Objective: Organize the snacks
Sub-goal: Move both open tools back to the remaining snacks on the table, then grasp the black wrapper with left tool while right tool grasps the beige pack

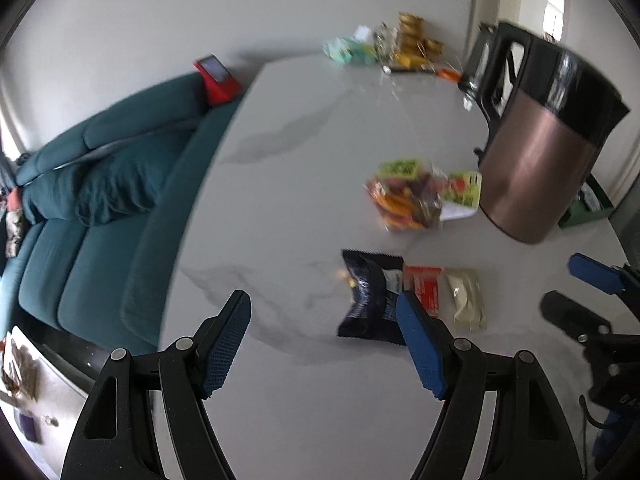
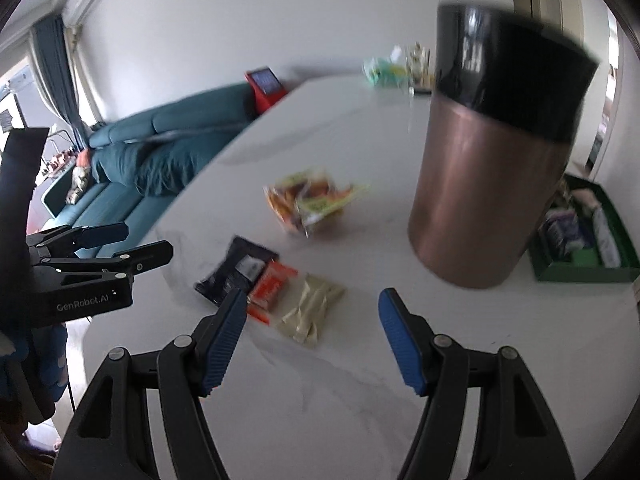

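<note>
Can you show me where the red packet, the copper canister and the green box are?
red packet [image 2: 271, 285], right wrist view, middle of wrapper
copper canister [image 2: 480, 196], right wrist view, copper side
green box [image 2: 580, 274], right wrist view, front wall

Both wrist views bright, even daylight; source appears to be the window [image 2: 16, 92] at far left and a lit doorway [image 1: 554, 4]. Motion blur smears the copper canister [image 2: 492, 168] and the snack packets [image 2: 312, 204]; glare streaks on its black band. Strong fisheye bending and a dark vignette at the edges; soft shadows on the table [image 1: 304, 208].
</note>
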The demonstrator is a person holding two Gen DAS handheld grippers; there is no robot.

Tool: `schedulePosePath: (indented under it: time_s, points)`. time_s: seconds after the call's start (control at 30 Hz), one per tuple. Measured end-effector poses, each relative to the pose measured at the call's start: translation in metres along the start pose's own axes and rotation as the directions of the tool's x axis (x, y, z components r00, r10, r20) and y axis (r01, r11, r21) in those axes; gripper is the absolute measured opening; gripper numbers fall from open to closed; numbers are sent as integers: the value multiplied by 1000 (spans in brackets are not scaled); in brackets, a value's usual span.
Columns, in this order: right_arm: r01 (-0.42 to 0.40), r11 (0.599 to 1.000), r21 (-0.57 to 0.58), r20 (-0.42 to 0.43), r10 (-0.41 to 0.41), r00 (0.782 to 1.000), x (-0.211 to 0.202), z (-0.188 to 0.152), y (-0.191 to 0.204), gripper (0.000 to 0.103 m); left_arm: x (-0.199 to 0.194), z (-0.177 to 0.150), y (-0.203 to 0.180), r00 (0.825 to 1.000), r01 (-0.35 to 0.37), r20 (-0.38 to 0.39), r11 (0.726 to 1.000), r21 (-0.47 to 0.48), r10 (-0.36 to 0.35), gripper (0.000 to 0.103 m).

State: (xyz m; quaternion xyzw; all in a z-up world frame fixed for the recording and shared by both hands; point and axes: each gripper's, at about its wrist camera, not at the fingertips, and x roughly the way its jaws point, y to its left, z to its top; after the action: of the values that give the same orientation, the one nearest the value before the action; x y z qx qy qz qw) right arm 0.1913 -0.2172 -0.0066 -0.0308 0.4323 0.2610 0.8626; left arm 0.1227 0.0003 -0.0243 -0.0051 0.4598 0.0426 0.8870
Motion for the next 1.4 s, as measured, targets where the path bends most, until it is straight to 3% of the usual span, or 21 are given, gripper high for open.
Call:
schedulePosePath:
  time_s: [0.3,0.73,0.8,0.83,1.03,1.23,1.4]
  points:
    - [4,999,41,-87,0,996,43,-5,-4,103,31,2,-6,997,34,-66,999,33,-32,70]
    - [15,998,57,-130,-7,991,68,-4,-5,103,48,2,-12,992,67,-115,995,78,-58,69]
    - [14,998,58,-134,-6,991,69,-4,-6,95,51,2,-13,991,68,-119,994,81,-58,69]
    - [4,998,60,-139,4,990,70,-4,-6,83,53,2,-13,991,68,-121,994,82,-58,69]
    - [-7,998,58,-151,16,988,76,-5,-6,79,59,3,-14,990,66,-130,994,84,-54,69]
    - [-16,998,54,-167,25,986,82,-6,-5,63,68,3,-16,988,66,-145,993,100,-51,69]
    - [-7,999,47,-176,15,984,86,-5,-3,60,73,3,-19,986,81,-157,990,111,-63,62]
